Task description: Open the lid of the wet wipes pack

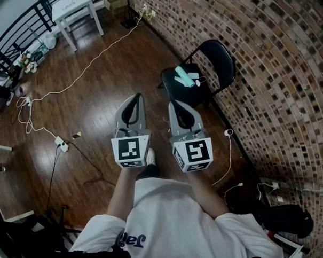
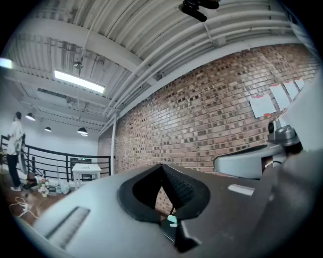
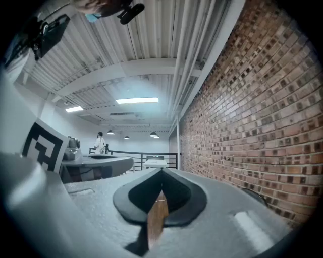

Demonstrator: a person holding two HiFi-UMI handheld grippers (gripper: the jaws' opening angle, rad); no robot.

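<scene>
The teal wet wipes pack lies on the seat of a black folding chair by the brick wall. Both grippers are held level, side by side, well short of the chair. The left gripper is shut with nothing in it, its tips meeting. The right gripper is also shut and empty. In the left gripper view, a sliver of the teal pack shows through the gap below the closed left gripper. The right gripper view shows the right gripper shut, with wood floor behind it; the pack is hidden there.
A brick wall runs along the right. White cables and a power strip lie on the wood floor. A white table stands far back left by a black railing. A person stands far off.
</scene>
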